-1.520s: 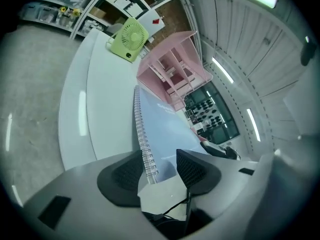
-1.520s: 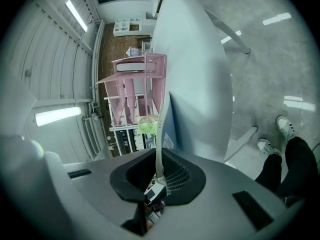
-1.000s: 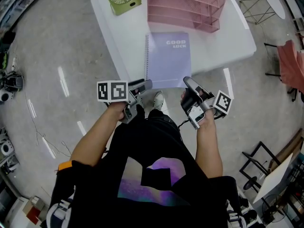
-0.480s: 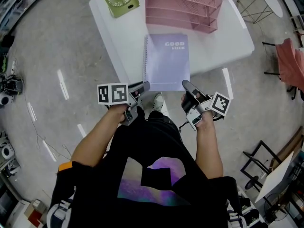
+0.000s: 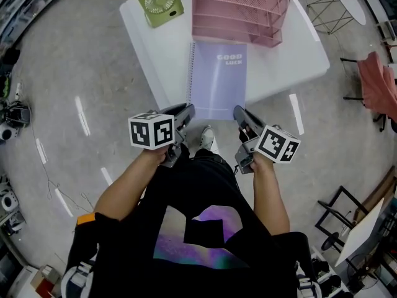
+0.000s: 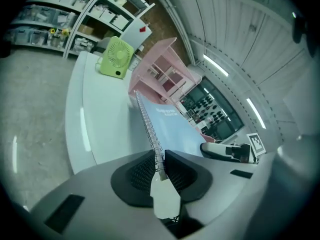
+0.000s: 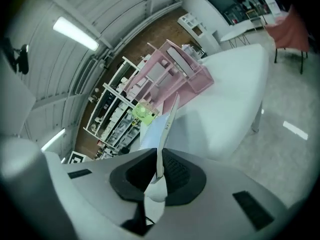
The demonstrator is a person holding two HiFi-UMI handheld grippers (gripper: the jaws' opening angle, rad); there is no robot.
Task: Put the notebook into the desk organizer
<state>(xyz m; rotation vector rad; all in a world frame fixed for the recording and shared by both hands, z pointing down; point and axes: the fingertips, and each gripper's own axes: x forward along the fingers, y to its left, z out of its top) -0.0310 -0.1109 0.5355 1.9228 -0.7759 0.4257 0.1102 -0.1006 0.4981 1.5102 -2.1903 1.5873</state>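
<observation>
A lilac spiral notebook [image 5: 217,79] lies on the white table [image 5: 161,48], just in front of the pink mesh desk organizer [image 5: 239,8]. My left gripper [image 5: 186,110] is at its near left corner. Its jaws are closing, and the wire spine [image 6: 152,134] fills the gap between the pads. At the near right corner, my right gripper [image 5: 239,112] is shut on the cover's edge [image 7: 162,134]. The organizer [image 6: 162,71] stands behind the notebook, its open trays facing me.
A green desk fan [image 5: 160,0] stands at the table's far left corner, beside the organizer. A pink chair [image 5: 378,82] and black metal frames [image 5: 338,219] stand on the floor to the right. Shelving lines the room's far walls.
Both grippers have moved forward to the notebook's near edge. The left jaws have narrowed from wide open onto the spiral corner. The right jaws have stayed shut.
</observation>
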